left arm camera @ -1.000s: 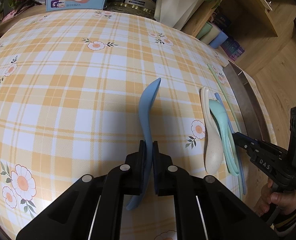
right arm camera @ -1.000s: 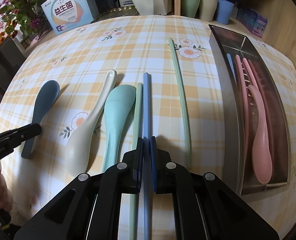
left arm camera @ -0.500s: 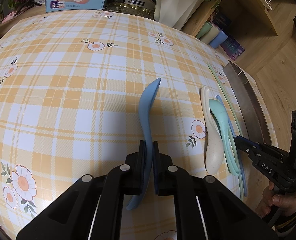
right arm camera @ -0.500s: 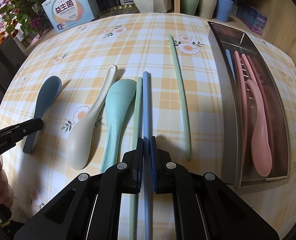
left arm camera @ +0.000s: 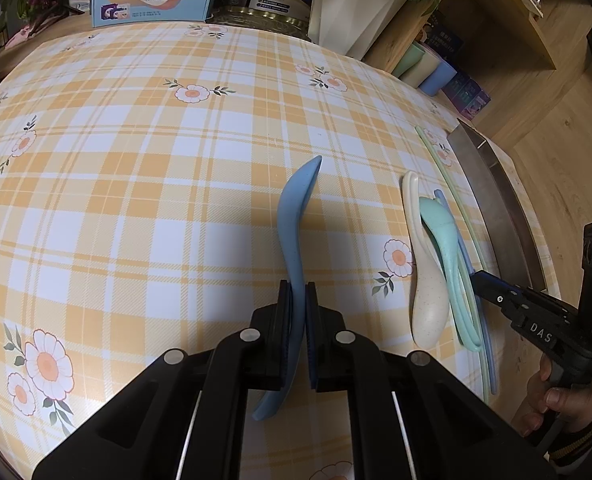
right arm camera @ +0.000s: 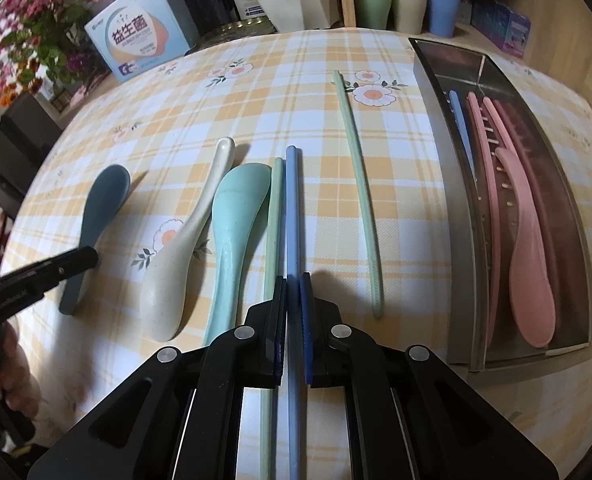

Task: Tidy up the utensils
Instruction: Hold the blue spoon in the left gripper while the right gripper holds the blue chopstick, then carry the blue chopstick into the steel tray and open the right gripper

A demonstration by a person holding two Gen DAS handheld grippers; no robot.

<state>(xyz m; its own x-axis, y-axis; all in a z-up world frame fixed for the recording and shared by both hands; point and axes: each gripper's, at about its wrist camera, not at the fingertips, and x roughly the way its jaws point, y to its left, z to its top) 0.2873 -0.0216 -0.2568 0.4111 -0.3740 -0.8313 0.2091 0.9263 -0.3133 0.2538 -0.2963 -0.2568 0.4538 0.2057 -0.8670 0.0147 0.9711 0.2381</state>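
On your bench (right arm camera: 416, 240), three spoons (right arm camera: 164, 264) lie left of the chopsticks (right arm camera: 292, 208); the tray (right arm camera: 460, 208) at far right holds another spoon (right arm camera: 532, 272) and chopsticks.

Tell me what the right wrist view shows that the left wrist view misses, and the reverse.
Right wrist only: the pink spoon lying inside the metal tray, and the right claw shut on the blue chopstick. Left wrist only: the left claw shut on the blue spoon, seen close. Both: the cream spoon and teal spoon.

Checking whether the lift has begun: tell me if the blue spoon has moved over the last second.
No. The blue spoon keeps its place against the tablecloth flower beyond its tip.
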